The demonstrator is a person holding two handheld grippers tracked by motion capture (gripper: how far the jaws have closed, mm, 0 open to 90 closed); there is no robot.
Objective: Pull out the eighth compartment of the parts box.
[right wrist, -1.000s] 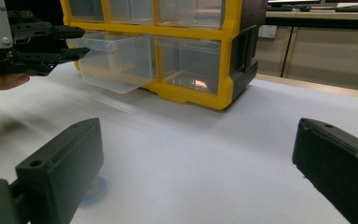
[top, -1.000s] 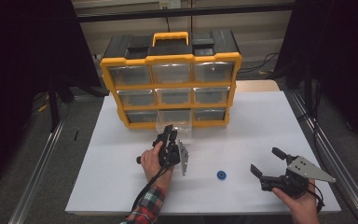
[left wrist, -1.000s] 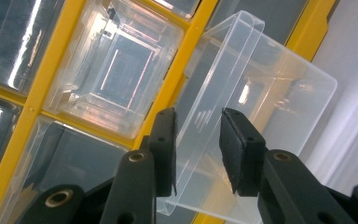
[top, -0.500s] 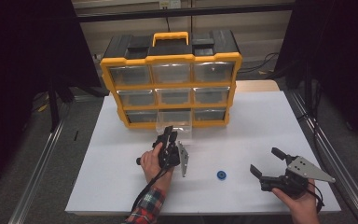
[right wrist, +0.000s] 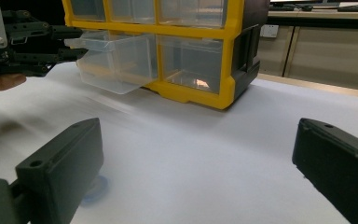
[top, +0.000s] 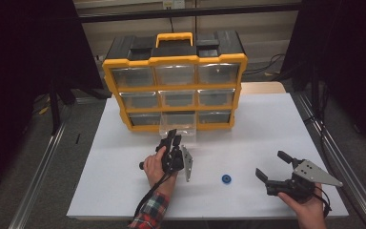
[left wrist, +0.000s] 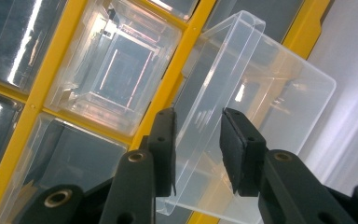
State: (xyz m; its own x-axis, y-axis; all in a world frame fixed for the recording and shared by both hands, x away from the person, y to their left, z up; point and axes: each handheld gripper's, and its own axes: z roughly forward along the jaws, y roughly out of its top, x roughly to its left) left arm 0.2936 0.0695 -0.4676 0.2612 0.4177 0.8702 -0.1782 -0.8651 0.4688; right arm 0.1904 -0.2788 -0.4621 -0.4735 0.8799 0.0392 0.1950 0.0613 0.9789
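Note:
A yellow and black drawer organizer stands at the back of the white table. Its bottom middle clear drawer is pulled part way out. My left gripper reaches up to that drawer's front. In the left gripper view the clear drawer has its front wall between the jaws of my left gripper, which stand open with a gap beside the wall. A small blue ring lies on the table. My right gripper hovers to the right of the ring, wide open and empty. The right gripper view shows the blue ring blurred beside the left jaw.
The white table top ends near the person's forearms at the front. Metal rails run along both sides of the table. In the right gripper view the organizer stands ahead, with the left gripper at the pulled-out drawer.

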